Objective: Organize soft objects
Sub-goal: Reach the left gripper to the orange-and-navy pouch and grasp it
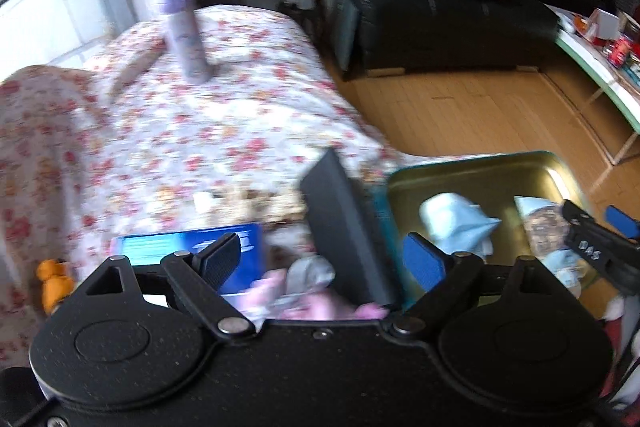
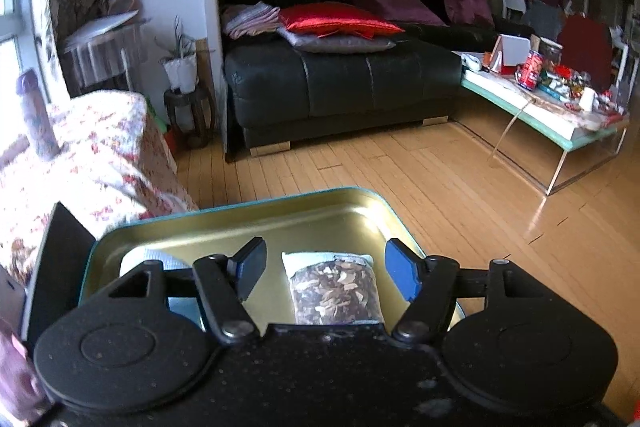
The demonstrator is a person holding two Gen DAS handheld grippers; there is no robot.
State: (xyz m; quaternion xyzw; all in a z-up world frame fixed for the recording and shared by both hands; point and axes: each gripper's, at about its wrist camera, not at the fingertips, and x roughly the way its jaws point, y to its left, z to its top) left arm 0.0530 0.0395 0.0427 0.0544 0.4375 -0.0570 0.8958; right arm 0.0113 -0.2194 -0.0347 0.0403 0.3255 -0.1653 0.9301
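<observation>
Sachet (image 2: 335, 289) between wide-spread right gripper (image 2: 326, 273) fingers (image 2: 402, 275)

One tin (image 2: 248, 223), perhaps two pouches (image 2: 334, 291) (image 1: 456, 223).

A black sofa (image 2: 344, 83) sits on the wood floor (image 2: 400, 163); red cushion (image 2: 336, 19) on it, plant pot (image 2: 182, 71) at its left, cluttered low table (image 2: 552, 107) at its right.

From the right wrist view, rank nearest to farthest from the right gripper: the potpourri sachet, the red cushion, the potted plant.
Right gripper, open:
1. Potpourri sachet, between the fingers, in the gold tray.
2. Potted plant, left, by the wall.
3. Red cushion, on the sofa; close to the plant's depth.
</observation>
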